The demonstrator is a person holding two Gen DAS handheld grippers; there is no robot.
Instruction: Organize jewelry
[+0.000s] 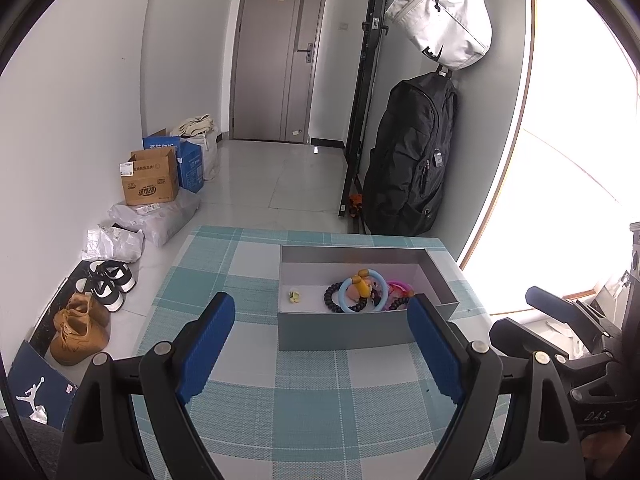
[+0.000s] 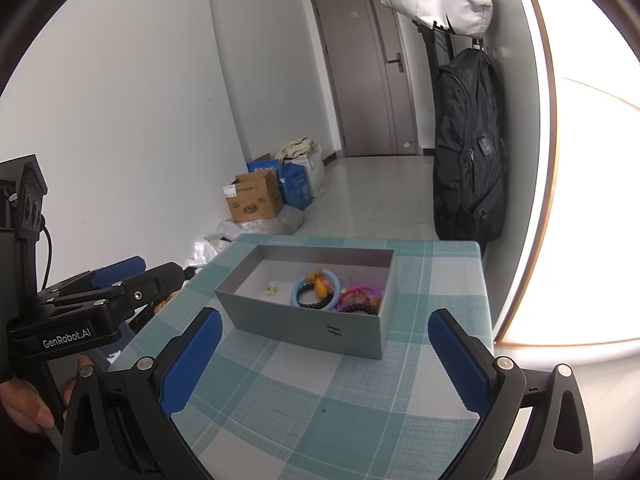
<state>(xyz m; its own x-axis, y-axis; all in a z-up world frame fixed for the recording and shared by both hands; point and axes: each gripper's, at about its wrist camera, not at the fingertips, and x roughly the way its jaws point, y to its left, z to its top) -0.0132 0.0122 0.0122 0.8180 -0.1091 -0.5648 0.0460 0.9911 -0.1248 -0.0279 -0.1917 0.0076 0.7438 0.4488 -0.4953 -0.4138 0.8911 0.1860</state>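
A grey open box stands on the checked tablecloth. Inside it lie a light blue ring, dark bead bracelets, a pink bracelet, an orange piece and a small yellow item. My left gripper hovers just in front of the box, open and empty. My right gripper is also open and empty, with the box's near wall between its blue pads.
The small table ends just behind the box. Beyond it is a tiled floor with cardboard boxes, parcels and shoes along the left wall. A black backpack and a white bag hang at right.
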